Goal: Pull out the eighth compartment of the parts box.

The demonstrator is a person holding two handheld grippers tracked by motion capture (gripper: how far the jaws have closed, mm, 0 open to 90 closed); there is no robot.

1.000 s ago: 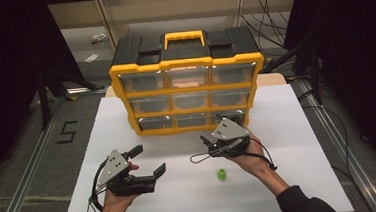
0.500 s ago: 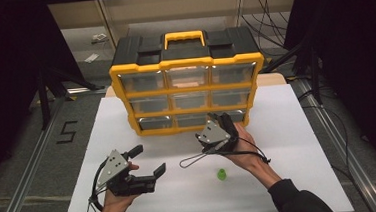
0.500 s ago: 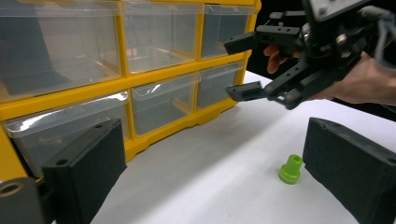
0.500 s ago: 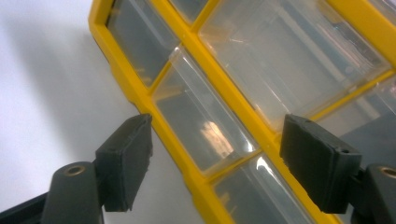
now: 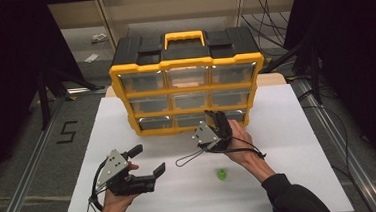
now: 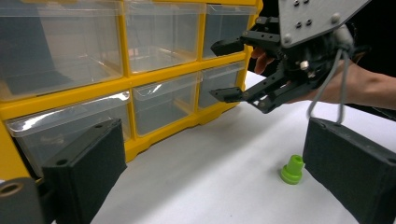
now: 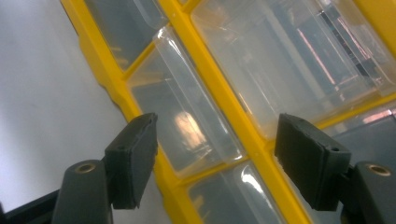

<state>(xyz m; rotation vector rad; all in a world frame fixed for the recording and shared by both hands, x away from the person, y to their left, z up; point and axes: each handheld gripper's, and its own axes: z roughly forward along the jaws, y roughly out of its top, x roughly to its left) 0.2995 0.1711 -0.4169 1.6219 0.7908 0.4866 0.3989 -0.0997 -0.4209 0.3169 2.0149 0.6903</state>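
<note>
A yellow and black organizer (image 5: 185, 61) with clear drawers stands at the back of the white table sheet (image 5: 288, 129). My right gripper (image 5: 216, 119) points at its bottom row, close to the middle drawer (image 5: 189, 120). Its jaws are open and have just been closing. In the right gripper view (image 7: 217, 126) a clear drawer front (image 7: 187, 121) lies beyond the gap, and the pads (image 7: 135, 154) touch nothing. My left gripper (image 5: 148, 160) rests open and empty at the front left. A small green plug (image 5: 222, 174) stands on the sheet, near the left gripper's pad (image 6: 350, 172).
In the left gripper view the right gripper (image 6: 224, 70) hovers before the organizer's lower drawers (image 6: 163, 102), above the green plug (image 6: 293, 169). Metal rails (image 5: 39, 161) run along both sides of the table. A black "5" (image 5: 67, 132) marks the floor at left.
My right gripper has moved away from the green plug, left and toward the organizer's bottom row. The left gripper has stayed in place.
</note>
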